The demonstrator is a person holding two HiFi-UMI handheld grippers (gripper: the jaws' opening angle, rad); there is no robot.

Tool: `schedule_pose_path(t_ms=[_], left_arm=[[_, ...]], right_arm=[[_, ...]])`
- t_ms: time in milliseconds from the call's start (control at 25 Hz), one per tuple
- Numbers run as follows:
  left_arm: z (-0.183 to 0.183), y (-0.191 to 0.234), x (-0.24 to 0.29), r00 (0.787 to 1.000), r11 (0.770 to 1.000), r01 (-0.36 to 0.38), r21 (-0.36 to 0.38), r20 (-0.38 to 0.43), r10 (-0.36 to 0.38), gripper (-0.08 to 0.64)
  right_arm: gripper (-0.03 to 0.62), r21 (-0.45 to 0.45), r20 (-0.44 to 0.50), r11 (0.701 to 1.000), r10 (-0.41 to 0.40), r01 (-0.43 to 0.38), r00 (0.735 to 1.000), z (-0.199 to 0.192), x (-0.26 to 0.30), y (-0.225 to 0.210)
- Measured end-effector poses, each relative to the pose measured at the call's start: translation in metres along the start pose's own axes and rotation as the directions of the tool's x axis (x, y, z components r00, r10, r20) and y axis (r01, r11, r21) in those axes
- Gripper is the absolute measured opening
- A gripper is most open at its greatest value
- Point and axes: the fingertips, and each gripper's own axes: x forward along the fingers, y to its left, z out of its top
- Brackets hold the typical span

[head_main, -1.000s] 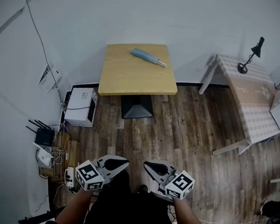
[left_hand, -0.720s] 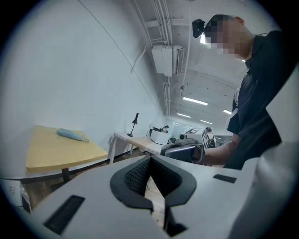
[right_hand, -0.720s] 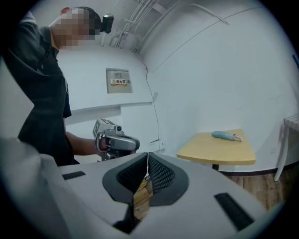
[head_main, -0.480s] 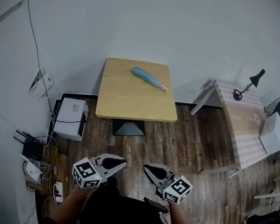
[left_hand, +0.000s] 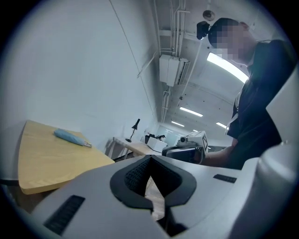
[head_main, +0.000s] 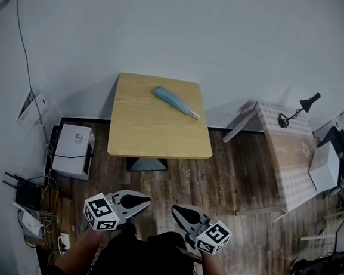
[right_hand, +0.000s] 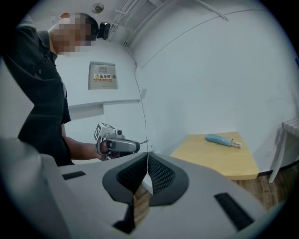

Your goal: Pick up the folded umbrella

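Dark wood-plank floor [head_main: 235, 169] over the lower half of the head view, plain white wall [head_main: 228, 43] over the upper half. Square light-wood table [head_main: 151, 132] against that wall, a little left of centre, on a dark pedestal foot. Folded umbrella [head_main: 175, 102], pale blue, lying flat and slantwise near the far right corner of the tabletop, light handle end toward the right edge, alone on the top. White box [head_main: 72, 149] on the floor just left of the table, black cable across it; router [head_main: 26, 194] and a tangle of cables further down the left edge. Long table with a checked cloth [head_main: 292, 168] at the right, black desk lamp [head_main: 295, 112] at its far end. Side by side at bottom centre, left gripper [head_main: 147, 201] and right gripper [head_main: 175, 209], held in front of the body, short of the table and well apart from the umbrella. Left gripper view: jaws closed tip to tip, nothing between them, umbrella small at middle left on the tabletop. Right gripper view: jaws likewise pressed together and empty, umbrella at middle right on the table
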Motion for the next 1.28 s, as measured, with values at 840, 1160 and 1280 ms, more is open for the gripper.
schedule_pose_path(t_ms=[840,1160,1280], left_arm=[[0.042,0.109,0.138,0.993,0.994,-0.101,-0.039,-0.06,0.099,0.011],[0.072,0.152,0.184,0.974,0.974,-0.222,-0.038,-0.059,0.22,0.011],[0.072,0.164,0.193,0.966,0.966,-0.254,-0.04,-0.062,0.251,0.011]], right_arm=[[0.02,-0.046,-0.014,0.99,0.131,-0.132,0.991,0.028,0.019,-0.172],[0.02,-0.05,-0.011,0.975,0.215,-0.216,0.976,0.045,0.015,-0.254],[0.02,-0.069,-0.025,0.971,0.23,-0.231,0.973,0.047,0.021,-0.279]])
